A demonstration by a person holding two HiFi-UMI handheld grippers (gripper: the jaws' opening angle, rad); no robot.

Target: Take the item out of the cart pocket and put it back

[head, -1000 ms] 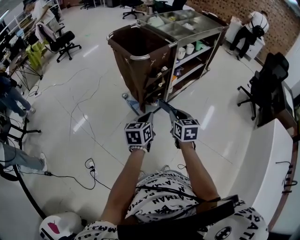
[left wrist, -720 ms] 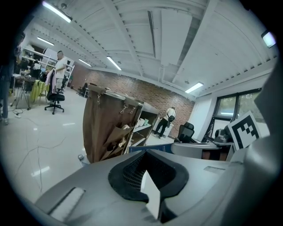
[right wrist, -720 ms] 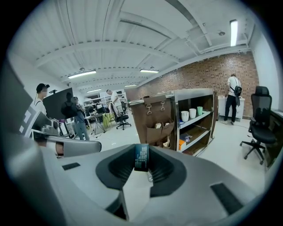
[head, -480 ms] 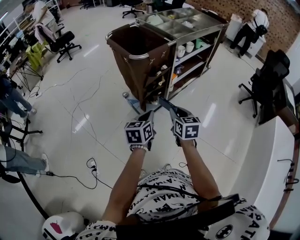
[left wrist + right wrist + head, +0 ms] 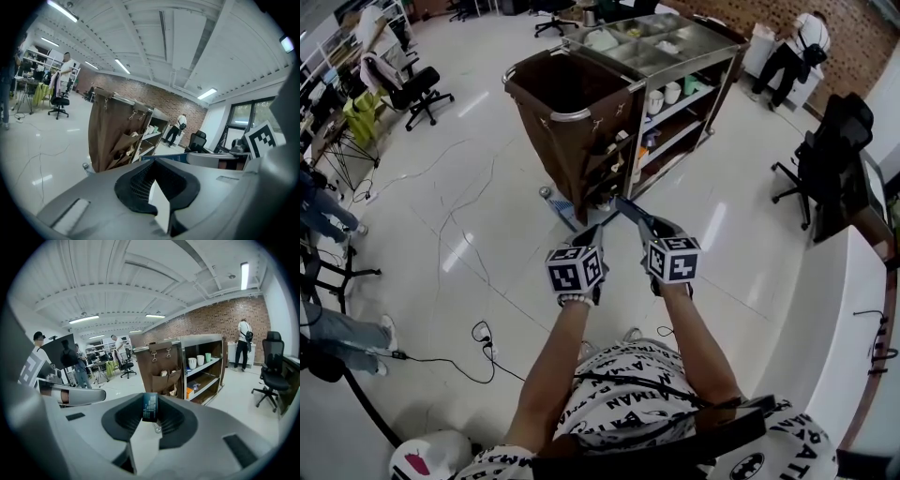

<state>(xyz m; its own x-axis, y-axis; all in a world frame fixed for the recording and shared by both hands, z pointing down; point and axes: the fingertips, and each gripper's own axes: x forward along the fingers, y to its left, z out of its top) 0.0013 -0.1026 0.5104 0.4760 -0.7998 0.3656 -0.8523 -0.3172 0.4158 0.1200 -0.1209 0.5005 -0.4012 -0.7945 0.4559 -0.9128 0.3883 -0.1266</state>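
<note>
The person's two forearms reach forward over the pale tiled floor (image 5: 469,216), each hand carrying one gripper, and the two grippers are side by side, close together. The left gripper (image 5: 597,229) has its jaws closed, tips together, and nothing is between them. The right gripper (image 5: 637,218) has its jaws gripping the item (image 5: 150,407), a thin dark blue packet with small print on its edge; it stands upright between the two pads and sticks out a little above them. So the item is out of the pocket, in the air above the floor, well apart from the cart. In front of the grippers a small bottle (image 5: 546,194) lies on the floor just beside the foot of the cart. The cart (image 5: 712,70) has a steel frame with a big brown bag (image 5: 546,127) hanging on its near end, and on the side of the bag there are brown pockets (image 5: 166,378) with some small things in them. On its shelf stand white cups (image 5: 666,97). Further behind, a person (image 5: 794,54) bends at the brick wall.
</note>
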